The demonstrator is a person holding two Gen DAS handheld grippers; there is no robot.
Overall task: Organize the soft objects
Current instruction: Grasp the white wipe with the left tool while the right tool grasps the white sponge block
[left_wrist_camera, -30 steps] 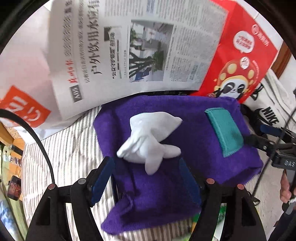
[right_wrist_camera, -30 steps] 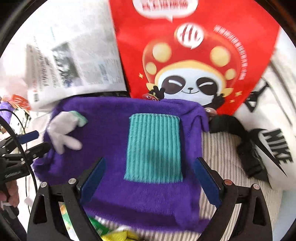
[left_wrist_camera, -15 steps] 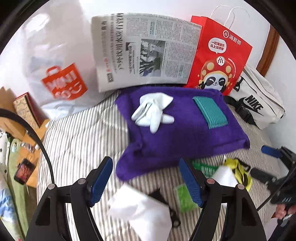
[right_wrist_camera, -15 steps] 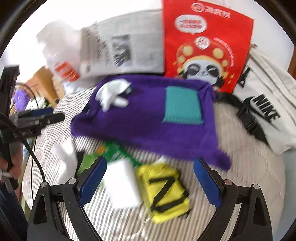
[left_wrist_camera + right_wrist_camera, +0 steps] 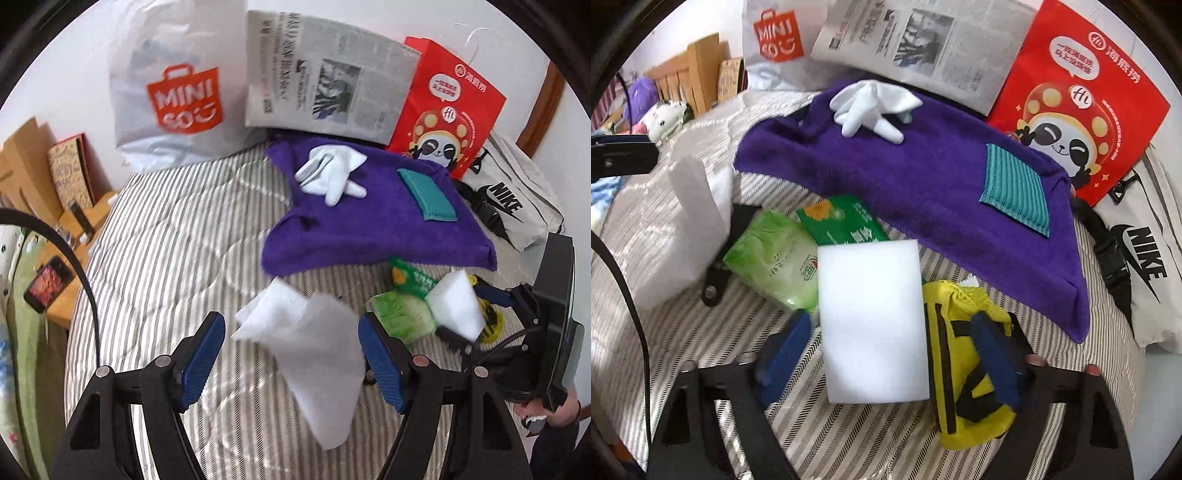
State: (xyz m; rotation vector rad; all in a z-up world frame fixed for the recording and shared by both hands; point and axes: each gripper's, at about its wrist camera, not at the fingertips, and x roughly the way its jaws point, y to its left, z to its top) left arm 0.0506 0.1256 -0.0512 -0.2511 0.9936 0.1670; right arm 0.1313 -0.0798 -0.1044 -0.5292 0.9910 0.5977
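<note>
A purple towel (image 5: 373, 225) lies on the striped bed with a white glove (image 5: 328, 173) and a teal cloth (image 5: 428, 195) on top. My left gripper (image 5: 291, 363) is open, and a white cloth (image 5: 317, 354) lies between its fingers without either pad pressing on it. My right gripper (image 5: 890, 354) hangs over a white sponge (image 5: 871, 321). Its jaws are closing, with the sponge and part of a yellow pouch (image 5: 964, 384) between them and the pads short of the sponge. Two green tissue packs (image 5: 775, 258) lie just beyond the sponge.
Leaning on the far wall are a white Miniso bag (image 5: 173, 96), a newspaper (image 5: 325, 88) and a red panda bag (image 5: 447, 107). A white Nike bag (image 5: 513, 195) lies on the right. Wooden furniture (image 5: 37, 173) and a phone (image 5: 48, 284) are off the bed's left edge.
Both grippers have pulled back from the purple towel toward the near side of the bed. The white cloth, sponge, tissue packs and pouch came into view. The right jaws have narrowed.
</note>
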